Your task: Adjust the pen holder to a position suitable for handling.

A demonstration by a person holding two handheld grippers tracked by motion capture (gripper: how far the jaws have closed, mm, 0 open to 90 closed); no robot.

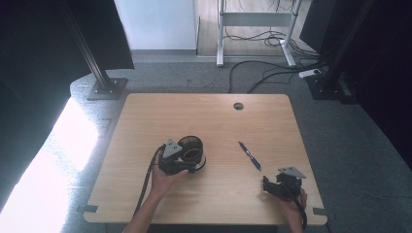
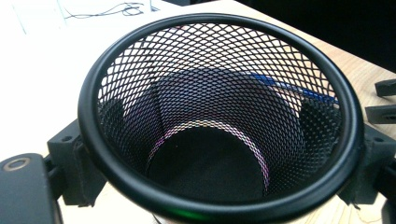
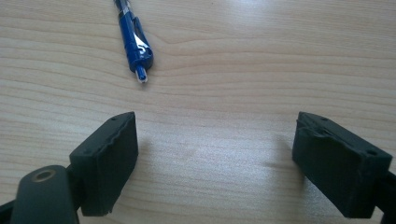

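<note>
Standing upright on the wooden table (image 1: 145, 194), a little left of its middle, is a round black wire-mesh cup (image 1: 193, 150) with a smooth solid rim and a dark solid floor. Its diamond-pattern wall lets light through, so the pale wood shows behind it. The left gripper (image 1: 187, 162) clasps the cup from outside, one pad pressed against each side of the mesh wall. A blue pen (image 1: 249, 155) lies flat on the table well to the right of the cup, slanting toward the near right. The right gripper (image 1: 266, 186) rests near the table's right front corner with its jaws spread wide and nothing between them; in the right gripper view the pen's tip lies ahead of the left jaw. Light-grained and rounded at the corners, the table has a small round hole (image 1: 238, 106) near its far edge. Grey carpet surrounds it, with black stands, a white frame and loose cables behind.
</note>
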